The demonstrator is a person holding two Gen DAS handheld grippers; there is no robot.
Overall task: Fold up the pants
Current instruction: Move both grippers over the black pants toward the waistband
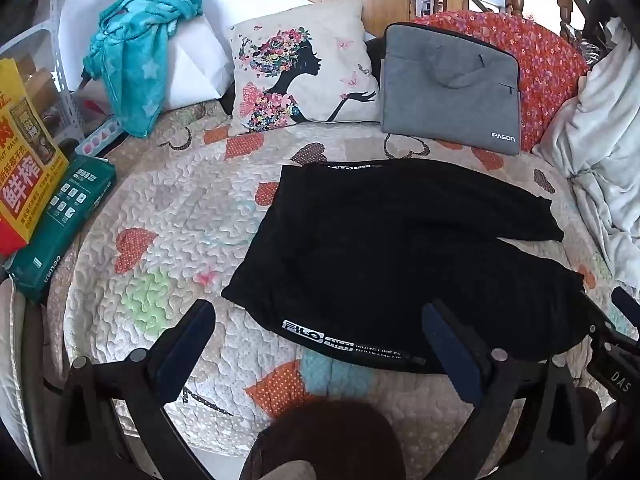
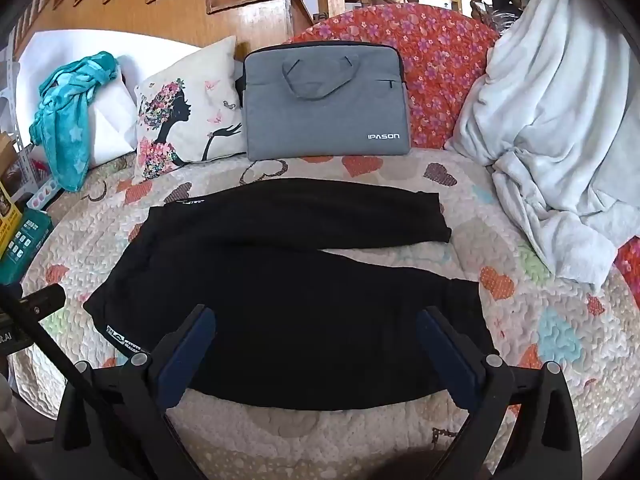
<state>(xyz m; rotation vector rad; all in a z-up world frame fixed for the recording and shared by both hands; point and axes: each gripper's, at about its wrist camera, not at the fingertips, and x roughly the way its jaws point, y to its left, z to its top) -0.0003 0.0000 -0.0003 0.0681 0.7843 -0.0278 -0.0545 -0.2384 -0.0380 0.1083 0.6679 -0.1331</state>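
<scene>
We see the black fabric pants [image 2: 280,280] flat on the heart-patterned quilted bed [image 2: 520,320], legs apart. Left tool [image 1: 320,340] and right tool [image 2: 316,340] both spread wide, holding nothing.

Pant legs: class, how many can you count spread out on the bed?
2. One leg lies farther back, near the gray bag; the other leg lies nearer the cameras. They part toward the right.
</scene>
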